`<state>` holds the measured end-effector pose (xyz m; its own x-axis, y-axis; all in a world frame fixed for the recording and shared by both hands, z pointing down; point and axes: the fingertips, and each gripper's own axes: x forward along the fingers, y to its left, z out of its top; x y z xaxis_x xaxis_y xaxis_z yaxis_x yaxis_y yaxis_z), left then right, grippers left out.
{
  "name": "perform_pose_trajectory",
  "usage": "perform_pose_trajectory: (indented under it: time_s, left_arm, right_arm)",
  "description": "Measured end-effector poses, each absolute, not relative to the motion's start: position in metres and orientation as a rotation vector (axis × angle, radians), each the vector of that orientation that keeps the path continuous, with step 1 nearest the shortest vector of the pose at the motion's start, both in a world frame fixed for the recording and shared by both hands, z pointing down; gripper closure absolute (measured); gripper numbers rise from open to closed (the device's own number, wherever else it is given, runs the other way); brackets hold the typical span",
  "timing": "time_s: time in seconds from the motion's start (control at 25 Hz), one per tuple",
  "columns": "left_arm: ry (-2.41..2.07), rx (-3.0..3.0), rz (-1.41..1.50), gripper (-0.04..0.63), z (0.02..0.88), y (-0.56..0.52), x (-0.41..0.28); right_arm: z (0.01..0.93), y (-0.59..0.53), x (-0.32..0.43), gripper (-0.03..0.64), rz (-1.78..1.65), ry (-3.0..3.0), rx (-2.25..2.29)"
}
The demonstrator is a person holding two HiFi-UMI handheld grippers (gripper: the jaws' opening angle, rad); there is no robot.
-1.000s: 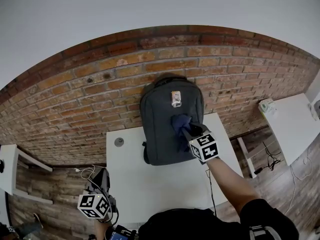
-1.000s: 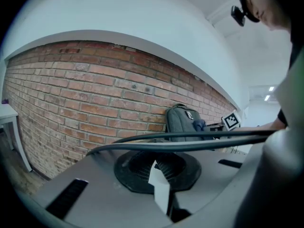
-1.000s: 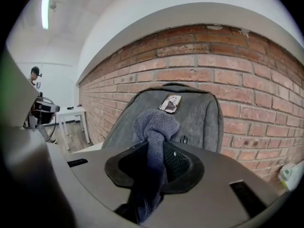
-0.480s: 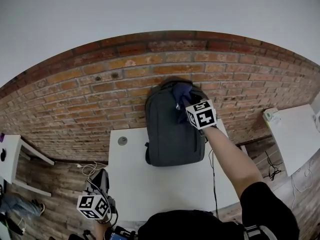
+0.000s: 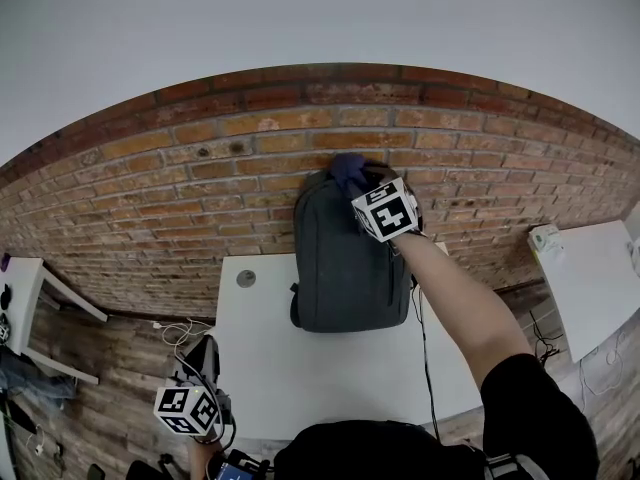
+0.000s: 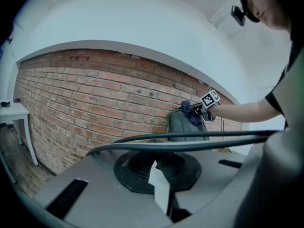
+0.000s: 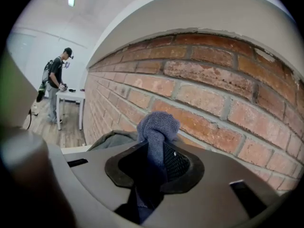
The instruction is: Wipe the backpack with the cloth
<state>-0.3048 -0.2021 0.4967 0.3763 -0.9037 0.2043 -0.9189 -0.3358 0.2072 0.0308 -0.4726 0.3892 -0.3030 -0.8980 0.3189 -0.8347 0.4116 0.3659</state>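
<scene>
The backpack stands upright at the back of the white surface, its rear against the brick wall. The right tool is reached out at arm's length to the very top of the bag, with its marker cube turned up toward the head view. Its jaws are clamped on the blue-grey cloth, which lies bunched over the backpack's top edge, just beside the bricks. In the right gripper view the cloth rises as a rounded wad out of the slot between the jaws of the right tool, with the wall close behind it and the grey top of the backpack showing low at the left. Far off in that view a person stands at another white table. The left tool hangs low, off the near left corner of the surface and well apart from the bag. Its own view shows the jaws of the left tool drawn close together with nothing held, and two dark cables crossing in front.
</scene>
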Motion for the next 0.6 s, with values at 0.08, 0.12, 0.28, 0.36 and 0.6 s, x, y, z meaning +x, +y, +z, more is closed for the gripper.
perform_pose_trajectory:
  time_s: [0.08, 0.12, 0.28, 0.36, 0.6]
  left_arm:
    - [-1.6, 2.354, 0.075, 0.601, 0.498, -0.202, -0.301]
    - [-1.597, 2.355, 0.076, 0.601, 0.498, -0.202, -0.299]
    - [-1.595, 2.356, 0.071, 0.601, 0.498, -0.202, -0.297]
    - [-1.595, 2.356, 0.072, 0.601, 0.498, -0.203, -0.295]
    - [-1.581, 2.357, 0.071, 0.601, 0.498, -0.207, -0.287]
  right_arm:
    - [0.394, -0.466, 0.022, 0.529, -0.197, -2.213, 1.427]
    - [0.398, -0.462, 0.017, 0.529, -0.208, -2.217, 1.4]
    - [0.424, -0.438, 0.0, 0.529, -0.275, -2.179, 1.263]
    - [0.439, -0.424, -0.005, 0.529, -0.302, -2.172, 1.219]
    - [0.474, -0.386, -0.02, 0.529, -0.282, -2.226, 1.156]
